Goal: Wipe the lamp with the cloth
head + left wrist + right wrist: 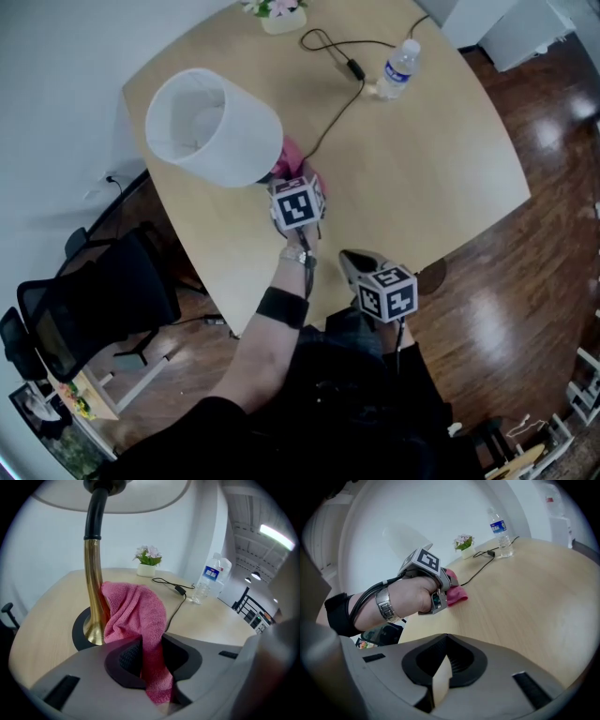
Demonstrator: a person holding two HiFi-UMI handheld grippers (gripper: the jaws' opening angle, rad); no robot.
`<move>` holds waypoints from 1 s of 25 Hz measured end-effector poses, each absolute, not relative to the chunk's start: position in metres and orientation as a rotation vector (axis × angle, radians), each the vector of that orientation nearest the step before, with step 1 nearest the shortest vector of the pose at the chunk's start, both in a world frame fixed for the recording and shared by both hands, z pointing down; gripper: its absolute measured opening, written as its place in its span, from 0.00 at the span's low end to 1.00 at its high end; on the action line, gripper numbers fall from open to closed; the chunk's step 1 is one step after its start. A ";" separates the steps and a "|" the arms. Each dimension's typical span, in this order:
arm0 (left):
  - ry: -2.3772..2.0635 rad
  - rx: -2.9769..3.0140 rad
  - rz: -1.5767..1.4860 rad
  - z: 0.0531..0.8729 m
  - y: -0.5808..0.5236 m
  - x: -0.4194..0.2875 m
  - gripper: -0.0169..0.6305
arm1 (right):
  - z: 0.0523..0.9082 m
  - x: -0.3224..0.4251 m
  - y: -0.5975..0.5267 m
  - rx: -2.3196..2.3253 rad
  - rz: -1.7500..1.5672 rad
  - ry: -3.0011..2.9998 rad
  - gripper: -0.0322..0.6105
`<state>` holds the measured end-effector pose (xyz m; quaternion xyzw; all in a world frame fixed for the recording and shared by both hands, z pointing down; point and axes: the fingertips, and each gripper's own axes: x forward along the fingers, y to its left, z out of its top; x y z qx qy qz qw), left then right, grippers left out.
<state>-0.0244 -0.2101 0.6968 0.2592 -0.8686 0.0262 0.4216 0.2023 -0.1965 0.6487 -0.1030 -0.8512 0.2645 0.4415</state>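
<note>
Cloth (pixel 136 613) pinched in left hand-held gripper (pixel 149 660) could snag and tip the lamp (pixel 93 573); right hand-held gripper (pixel 440 679) is pressed together.

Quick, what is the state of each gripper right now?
Left gripper: closed on the pink cloth.
Right gripper: closed, holding nothing.
</note>
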 end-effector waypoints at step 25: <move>-2.291 0.447 -0.037 0.682 -0.212 -0.052 0.17 | 0.644 0.206 -0.239 -0.326 0.599 -2.093 0.06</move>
